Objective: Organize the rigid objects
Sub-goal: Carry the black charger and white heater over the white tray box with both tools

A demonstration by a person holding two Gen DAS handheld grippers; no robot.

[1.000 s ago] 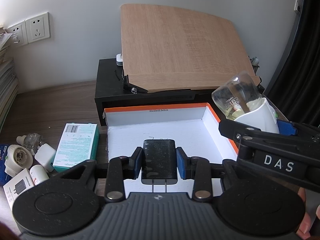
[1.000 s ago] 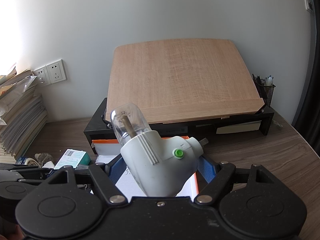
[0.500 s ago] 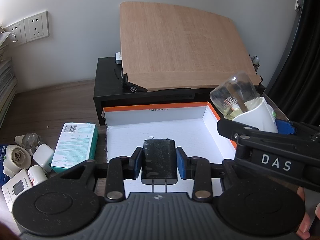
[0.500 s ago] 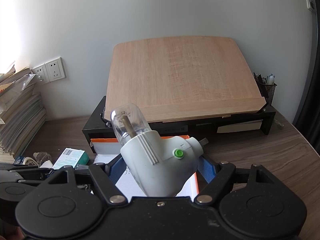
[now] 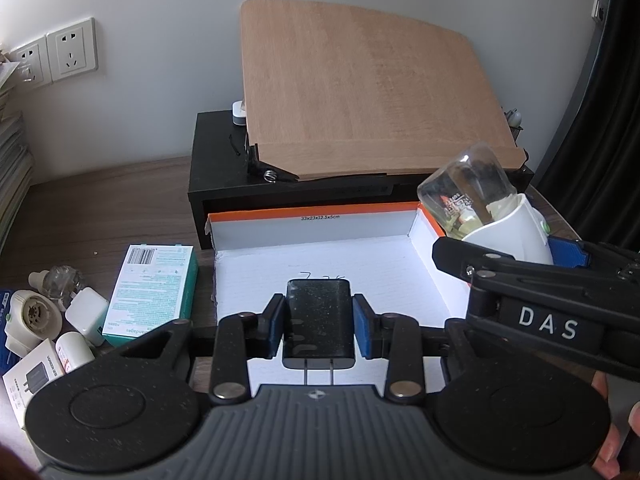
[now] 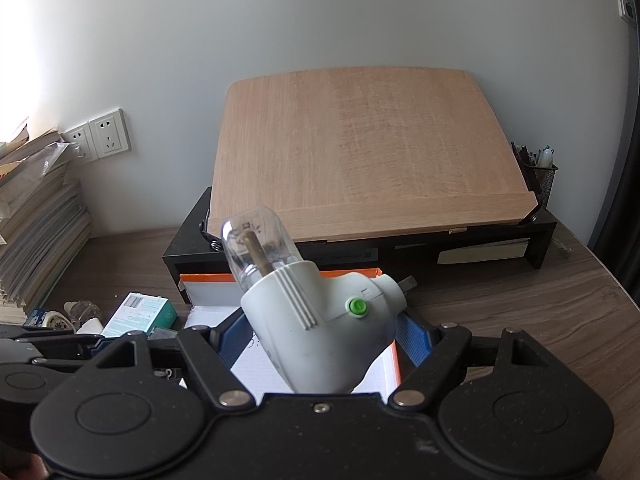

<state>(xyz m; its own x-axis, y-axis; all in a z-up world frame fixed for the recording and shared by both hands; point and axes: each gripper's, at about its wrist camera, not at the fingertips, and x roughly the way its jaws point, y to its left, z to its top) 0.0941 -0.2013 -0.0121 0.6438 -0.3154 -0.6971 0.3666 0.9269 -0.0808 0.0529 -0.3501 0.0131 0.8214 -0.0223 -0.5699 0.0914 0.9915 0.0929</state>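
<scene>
My left gripper (image 5: 319,326) is shut on a black plug charger (image 5: 319,322), prongs toward the camera, held over the near part of an open white box with an orange rim (image 5: 312,216). My right gripper (image 6: 320,334) is shut on a white plug-in vaporizer with a clear bottle (image 6: 316,320), held above the box's right edge (image 6: 394,356). The vaporizer (image 5: 480,208) and right gripper also show at the right of the left wrist view. The box floor is bare.
Left of the box lie a teal carton (image 5: 154,288), a white charger cube (image 5: 86,314), another vaporizer (image 5: 34,316), a glass bottle (image 5: 60,280) and a small charger box (image 5: 32,384). A black stand with a tilted wooden board (image 5: 360,88) is behind. Papers (image 6: 36,224) are stacked left.
Both grippers have shifted only slightly, the scene drifting a little to the left in the left wrist view. Both grips are unchanged.
</scene>
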